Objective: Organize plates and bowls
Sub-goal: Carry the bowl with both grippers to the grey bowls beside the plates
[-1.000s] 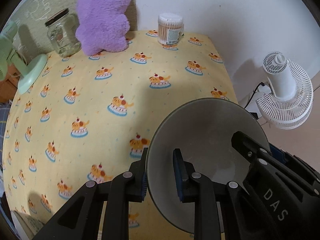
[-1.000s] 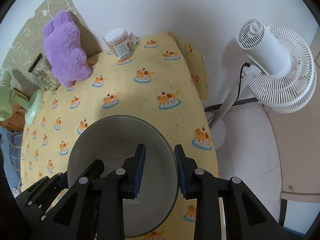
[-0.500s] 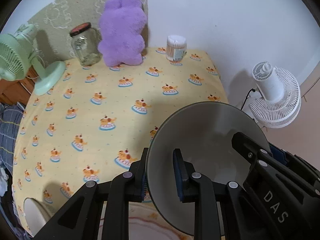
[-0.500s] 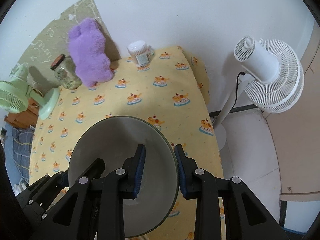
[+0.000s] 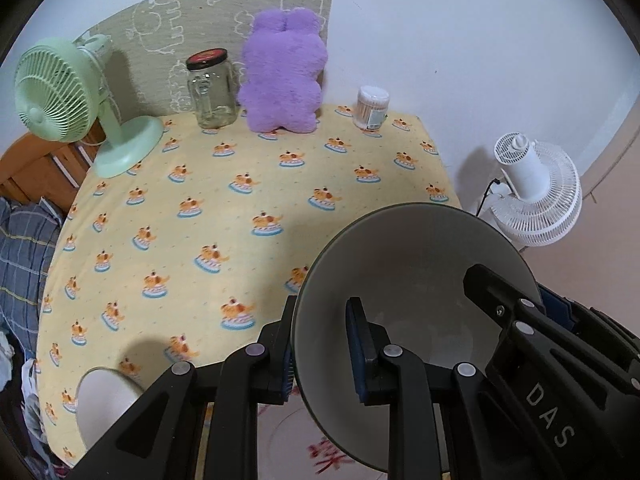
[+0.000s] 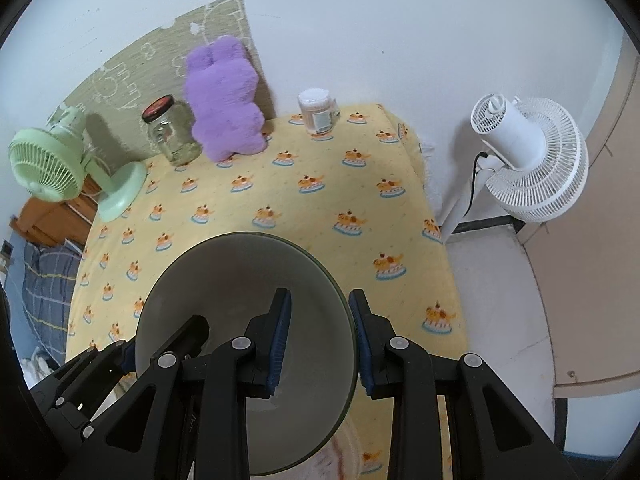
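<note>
A large grey bowl (image 5: 416, 264) hangs above the yellow tablecloth, held from both sides. My left gripper (image 5: 320, 348) is shut on its left rim, one blue pad inside the bowl and one outside. My right gripper (image 6: 320, 336) is shut on the bowl's (image 6: 240, 280) right rim in the same way. Under the bowl lies a white plate with red markings (image 5: 304, 436), partly hidden, seen again as the plate (image 6: 348, 456) in the right wrist view. A small white bowl (image 5: 104, 404) sits at the table's near left edge.
Along the back wall stand a green desk fan (image 5: 68, 96), a glass jar (image 5: 210, 88), a purple plush toy (image 5: 284, 76) and a cotton swab tub (image 5: 372, 106). A white floor fan (image 6: 528, 156) stands off the table's right edge. Blue plaid fabric (image 5: 20, 256) lies at left.
Both grippers have lifted the grey bowl and drawn it back from the wall. The plush, jar and tub look farther away; the white plate and small bowl have come into view below.
</note>
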Motion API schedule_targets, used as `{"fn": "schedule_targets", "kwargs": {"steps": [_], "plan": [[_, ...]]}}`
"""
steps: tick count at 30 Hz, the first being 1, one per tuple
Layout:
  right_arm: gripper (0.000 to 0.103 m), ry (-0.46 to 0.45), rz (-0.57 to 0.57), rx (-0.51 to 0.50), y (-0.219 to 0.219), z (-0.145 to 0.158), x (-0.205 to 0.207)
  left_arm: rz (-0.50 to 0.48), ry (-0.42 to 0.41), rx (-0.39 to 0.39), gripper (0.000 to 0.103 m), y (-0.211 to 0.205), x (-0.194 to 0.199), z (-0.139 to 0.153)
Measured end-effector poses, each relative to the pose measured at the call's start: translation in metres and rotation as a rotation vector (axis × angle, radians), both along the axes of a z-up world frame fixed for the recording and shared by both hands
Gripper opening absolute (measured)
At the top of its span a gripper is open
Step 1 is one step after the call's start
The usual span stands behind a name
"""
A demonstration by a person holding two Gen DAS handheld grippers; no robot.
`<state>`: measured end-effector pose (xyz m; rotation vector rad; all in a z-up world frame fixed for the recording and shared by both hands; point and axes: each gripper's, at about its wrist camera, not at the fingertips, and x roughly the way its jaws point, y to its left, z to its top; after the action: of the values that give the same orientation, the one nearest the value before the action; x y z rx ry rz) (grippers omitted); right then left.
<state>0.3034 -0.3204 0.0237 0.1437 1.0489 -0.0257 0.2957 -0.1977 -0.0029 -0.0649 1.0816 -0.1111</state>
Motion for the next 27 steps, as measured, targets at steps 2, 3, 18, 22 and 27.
{"fn": "schedule_targets", "kwargs": {"steps": [2, 3, 18, 22, 27], "plan": [[0.033, -0.005, -0.007, -0.006, 0.011, 0.004, -0.010, -0.013, -0.009, -0.001, 0.020, 0.013, -0.009, 0.004], [0.033, -0.006, -0.010, -0.011, 0.017, 0.006, -0.014, -0.017, -0.011, -0.002, 0.020, 0.017, -0.012, 0.006], [0.033, -0.012, -0.019, -0.025, 0.121, 0.013, -0.068, -0.053, -0.022, 0.015, 0.020, 0.117, -0.063, 0.010], [0.033, -0.018, -0.010, -0.024, 0.148, 0.011, -0.079, -0.064, -0.032, 0.029, 0.020, 0.141, -0.074, 0.011], [0.033, -0.028, -0.010, -0.017, 0.174, 0.007, -0.090, -0.072, -0.036, 0.035, 0.020, 0.166, -0.082, 0.007]]}}
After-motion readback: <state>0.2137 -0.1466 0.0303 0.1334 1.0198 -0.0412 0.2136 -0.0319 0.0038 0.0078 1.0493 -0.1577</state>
